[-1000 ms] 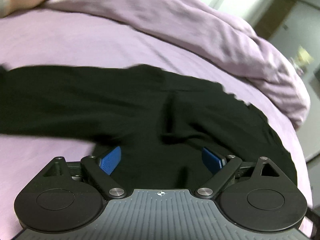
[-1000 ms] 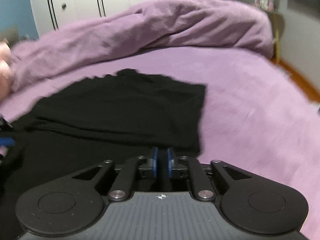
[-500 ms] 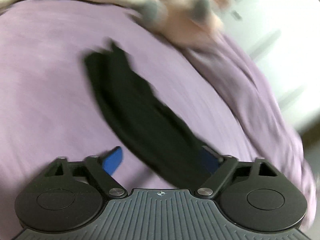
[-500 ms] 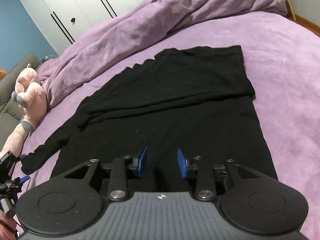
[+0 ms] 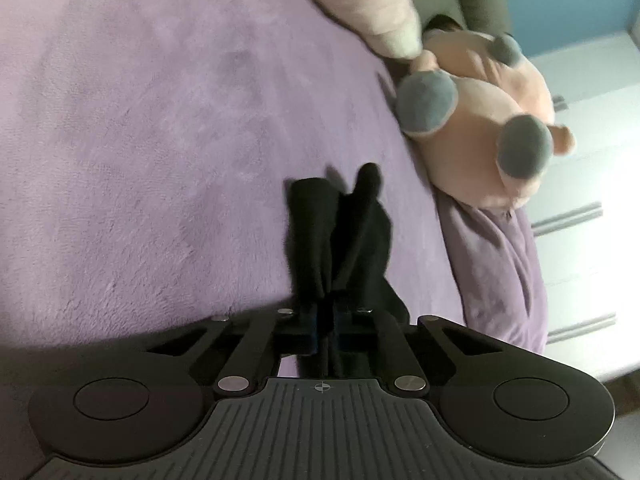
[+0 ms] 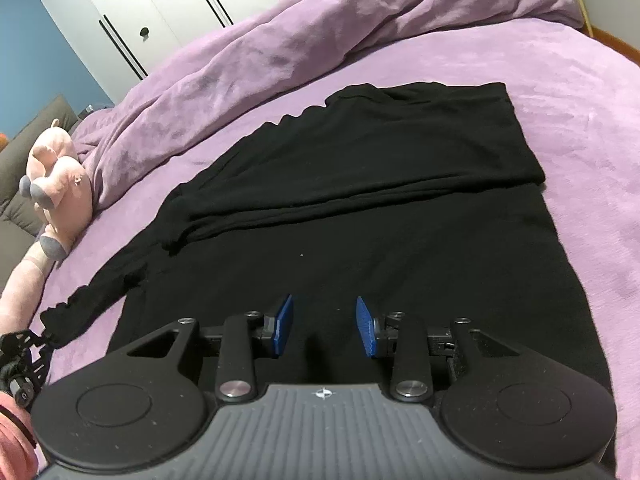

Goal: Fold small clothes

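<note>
A black long-sleeved garment (image 6: 360, 208) lies flat on the purple bed (image 6: 580, 128), its far side folded over the body. One sleeve (image 6: 92, 304) trails off to the left. In the left wrist view my left gripper (image 5: 327, 308) is shut on the bunched end of that sleeve (image 5: 340, 232), which sticks out past the pads. The same gripper (image 6: 42, 338) shows at the left edge of the right wrist view. My right gripper (image 6: 324, 328) hovers open over the near hem of the garment, with nothing pinched between its blue pads (image 6: 284, 324).
A pink plush pig (image 5: 480, 120) lies just beyond the sleeve end, at the bed's left side (image 6: 60, 184). A crumpled purple duvet (image 6: 280, 48) runs along the far side. White wardrobe doors (image 6: 160, 8) stand behind it.
My left gripper swung left along the sleeve, rolled, and shut on its end. My right gripper opened and let go of the garment's fold.
</note>
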Available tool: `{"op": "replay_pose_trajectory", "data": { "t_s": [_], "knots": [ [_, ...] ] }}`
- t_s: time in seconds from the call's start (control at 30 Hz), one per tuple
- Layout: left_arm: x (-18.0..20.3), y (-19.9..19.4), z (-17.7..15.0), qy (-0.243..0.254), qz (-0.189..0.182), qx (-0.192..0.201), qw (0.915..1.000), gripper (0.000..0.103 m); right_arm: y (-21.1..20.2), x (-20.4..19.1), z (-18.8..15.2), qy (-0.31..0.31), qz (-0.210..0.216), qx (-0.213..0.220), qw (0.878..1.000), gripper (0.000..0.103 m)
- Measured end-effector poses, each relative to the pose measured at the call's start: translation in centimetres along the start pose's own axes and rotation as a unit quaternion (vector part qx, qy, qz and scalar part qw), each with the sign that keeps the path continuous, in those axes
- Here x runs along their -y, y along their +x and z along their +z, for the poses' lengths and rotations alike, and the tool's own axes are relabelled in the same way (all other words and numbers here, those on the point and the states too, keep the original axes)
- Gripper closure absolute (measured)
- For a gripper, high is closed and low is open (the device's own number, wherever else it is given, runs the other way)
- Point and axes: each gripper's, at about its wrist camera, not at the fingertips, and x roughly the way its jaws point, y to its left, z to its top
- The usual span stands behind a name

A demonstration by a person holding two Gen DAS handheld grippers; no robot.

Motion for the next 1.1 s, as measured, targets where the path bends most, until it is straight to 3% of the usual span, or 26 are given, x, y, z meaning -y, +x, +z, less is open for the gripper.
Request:
{"op": "replay_pose_trajectory", "data": {
  "t_s": [0.07,0.13,0.17,0.23,0.27,0.33,0.37,0.4,0.47,0.5,0.53,0.57,0.6,0.77,0.87,0.93,1.03,1.1],
  "knots": [
    [2.0,-1.2,-0.7,0.064,-0.001,0.013,0.9979,0.096,0.0,-0.1,0.0,0.000,0.004,0.002,1.000,0.069],
    [5.1,-2.7,-2.0,0.137,-0.035,0.011,0.9899,0.096,-0.2,-0.2,-0.1,0.001,0.012,0.011,1.000,0.069],
    [6.8,-3.5,-3.0,0.170,-0.055,0.007,0.9839,0.096,-0.4,-0.2,-0.1,0.003,0.017,0.018,1.000,0.069],
    [11.3,-5.4,-6.1,0.247,-0.101,-0.010,0.9637,0.096,-0.9,-0.1,-0.1,0.004,0.025,0.032,0.999,0.067],
    [13.4,-6.5,-8.2,0.281,-0.132,-0.022,0.9503,0.096,-1.1,-0.1,-0.1,0.006,0.027,0.038,0.999,0.064],
    [17.4,-8.6,-13.6,0.346,-0.209,-0.062,0.9124,0.096,-1.6,0.1,-0.2,0.010,0.035,0.053,0.998,0.062],
    [19.1,-9.2,-16.7,0.381,-0.232,-0.093,0.8901,0.094,-1.9,0.3,-0.2,0.012,0.039,0.058,0.998,0.060],
    [20.2,-9.5,-19.4,0.402,-0.246,-0.118,0.8741,0.092,-2.1,0.3,-0.2,0.012,0.038,0.063,0.997,0.058],
    [21.3,-9.3,-25.0,0.436,-0.262,-0.186,0.8408,0.072,-2.5,0.4,-0.2,0.004,0.018,0.069,0.997,0.047],
    [21.2,-8.9,-27.7,0.450,-0.261,-0.220,0.8255,0.067,-2.7,0.5,-0.2,0.000,0.009,0.072,0.997,0.045],
    [20.8,-8.6,-29.9,0.463,-0.249,-0.243,0.8152,0.065,-3.0,0.7,-0.2,0.001,0.006,0.075,0.997,0.043],
    [20.0,-8.3,-31.7,0.472,-0.233,-0.256,0.8106,0.065,-3.2,1.1,-0.2,0.005,0.012,0.074,0.997,0.043],
    [19.0,-8.2,-32.8,0.472,-0.218,-0.263,0.8124,0.064,-3.2,1.4,-0.3,0.011,0.019,0.072,0.997,0.043],
    [14.4,-7.2,-32.8,0.463,-0.119,-0.255,0.8407,0.058,-1.5,2.8,-0.1,0.048,0.064,0.032,0.996,0.043],
    [13.2,-7.3,-31.1,0.463,-0.093,-0.229,0.8511,0.049,1.1,2.0,0.4,0.069,0.102,0.008,0.992,0.043],
    [13.1,-6.6,-29.5,0.448,-0.076,-0.215,0.8644,0.046,3.2,0.9,1.0,0.077,0.121,-0.002,0.990,0.043],
    [12.3,-6.4,-27.9,0.433,-0.060,-0.201,0.8767,0.046,6.7,-0.5,2.1,0.100,0.137,-0.018,0.985,0.044],
    [12.4,-6.2,-27.3,0.425,-0.056,-0.193,0.8827,0.046,8.8,-1.2,2.6,0.120,0.137,-0.030,0.983,0.051]
  ]
}}
